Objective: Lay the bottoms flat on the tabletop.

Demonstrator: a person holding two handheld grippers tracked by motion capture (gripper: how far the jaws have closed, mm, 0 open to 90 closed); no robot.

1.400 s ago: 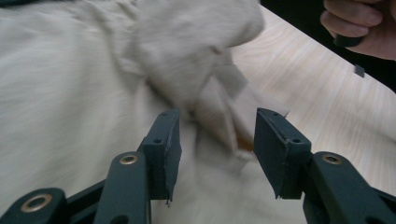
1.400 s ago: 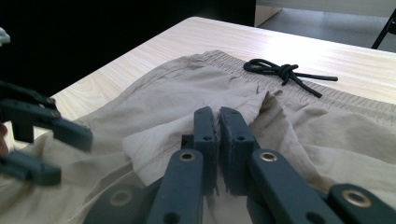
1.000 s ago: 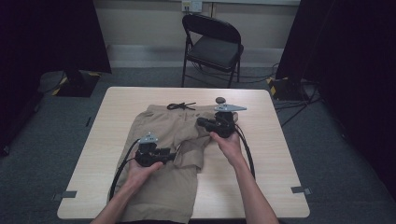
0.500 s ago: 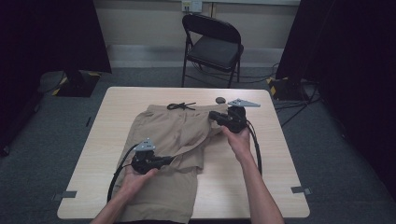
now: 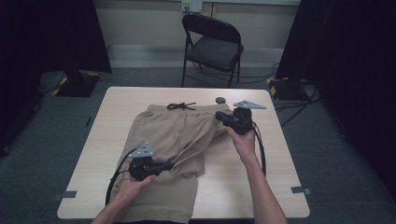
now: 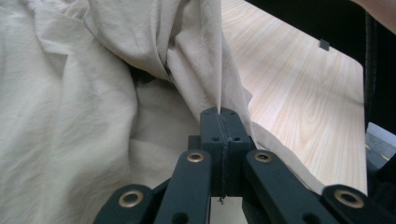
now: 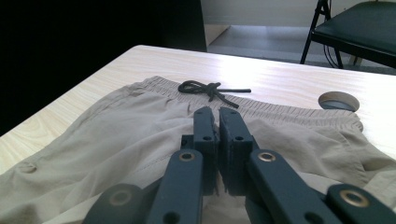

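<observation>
Khaki shorts (image 5: 173,130) lie on the wooden table (image 5: 280,186), waistband to the far side, with a black drawstring bow (image 5: 181,106) at the top. My left gripper (image 5: 169,164) is shut on a fold of a leg's cloth (image 6: 205,60), which rises from the pinched jaw tips (image 6: 223,114). My right gripper (image 5: 219,115) is shut on the shorts at their right side near the waistband. A ridge of cloth stretches between the two grippers. In the right gripper view the jaws (image 7: 217,114) stand almost together over the shorts (image 7: 116,135), pointing at the drawstring (image 7: 210,88).
A round dark cable hole (image 5: 220,100) sits in the table just beyond the waistband. A black folding chair (image 5: 215,46) stands behind the table. Bare tabletop lies right of the shorts. Black cables trail from both grippers.
The right gripper has moved right and farther away, the left gripper nearer to the table's front. The cloth between them has been drawn out into a raised fold.
</observation>
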